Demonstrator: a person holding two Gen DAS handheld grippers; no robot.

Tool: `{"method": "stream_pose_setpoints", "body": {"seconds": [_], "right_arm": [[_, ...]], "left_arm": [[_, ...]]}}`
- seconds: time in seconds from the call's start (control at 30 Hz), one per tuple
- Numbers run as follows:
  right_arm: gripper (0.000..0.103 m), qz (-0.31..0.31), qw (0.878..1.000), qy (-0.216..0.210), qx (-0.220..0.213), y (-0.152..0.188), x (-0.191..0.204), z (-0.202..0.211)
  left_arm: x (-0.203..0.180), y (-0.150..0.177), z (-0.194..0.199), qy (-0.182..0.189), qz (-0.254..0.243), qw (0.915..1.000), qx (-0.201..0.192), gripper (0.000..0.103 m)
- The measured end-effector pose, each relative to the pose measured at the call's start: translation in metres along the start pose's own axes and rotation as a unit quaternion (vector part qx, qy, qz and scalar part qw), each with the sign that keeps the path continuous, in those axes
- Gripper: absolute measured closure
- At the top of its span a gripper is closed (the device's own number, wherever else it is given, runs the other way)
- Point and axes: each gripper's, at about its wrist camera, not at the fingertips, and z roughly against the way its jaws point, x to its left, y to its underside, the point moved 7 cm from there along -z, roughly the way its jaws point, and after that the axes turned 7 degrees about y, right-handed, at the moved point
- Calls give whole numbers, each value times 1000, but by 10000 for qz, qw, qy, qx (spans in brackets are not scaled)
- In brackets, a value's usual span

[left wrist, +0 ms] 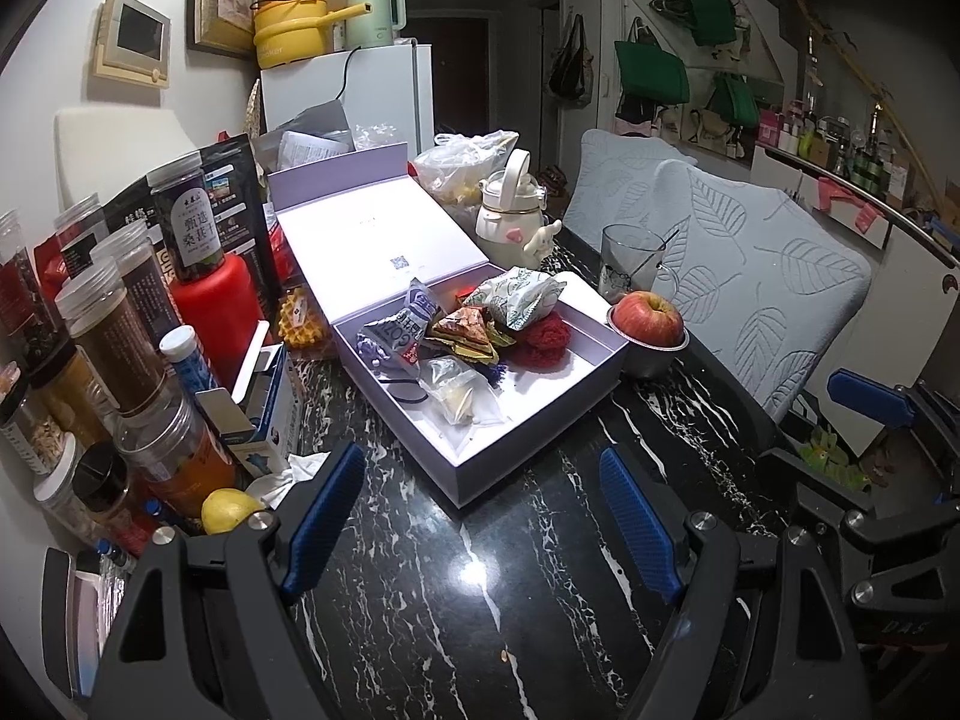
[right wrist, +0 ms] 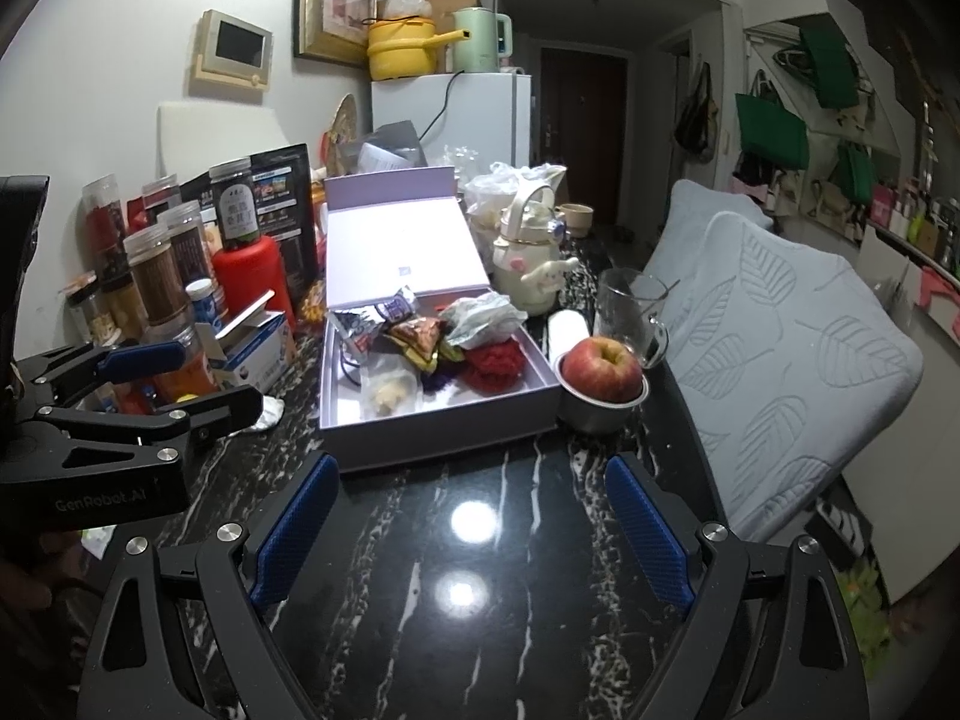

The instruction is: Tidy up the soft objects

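An open lilac box [left wrist: 540, 420] [right wrist: 444, 432] lies on the black marble table. Inside are snack packets [left wrist: 396, 336] [right wrist: 366, 327], a red knitted item [left wrist: 543, 336] [right wrist: 498, 363], a crumpled green-white wrapper [left wrist: 522, 294] [right wrist: 480, 312] and a clear bag [left wrist: 456, 396] [right wrist: 387, 390]. My left gripper [left wrist: 480, 516] is open and empty, just short of the box's near corner; it also shows at the left of the right wrist view [right wrist: 180, 384]. My right gripper [right wrist: 471, 525] is open and empty in front of the box; it also shows in the left wrist view [left wrist: 840, 420].
Jars and a red bottle [left wrist: 210, 312] crowd the left side. An apple in a metal bowl [left wrist: 651, 324] [right wrist: 603, 375], a glass cup [right wrist: 630, 312] and a white kettle [left wrist: 510, 210] stand right of the box. Leaf-patterned cushions [right wrist: 780, 360] lie at right. A lemon [left wrist: 228, 507] sits near left.
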Motion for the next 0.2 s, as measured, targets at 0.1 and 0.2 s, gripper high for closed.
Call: {"method": "stream_pose_setpoints", "body": {"seconds": [0.1, 0.2], "right_arm": [[11, 20, 10000, 18, 39, 0, 4, -3], [11, 45, 10000, -7, 62, 1, 9, -6]], "left_arm": [[4, 3, -3, 8, 19, 10000, 19, 22], [12, 7, -7, 42, 72, 9999, 61, 22]]}}
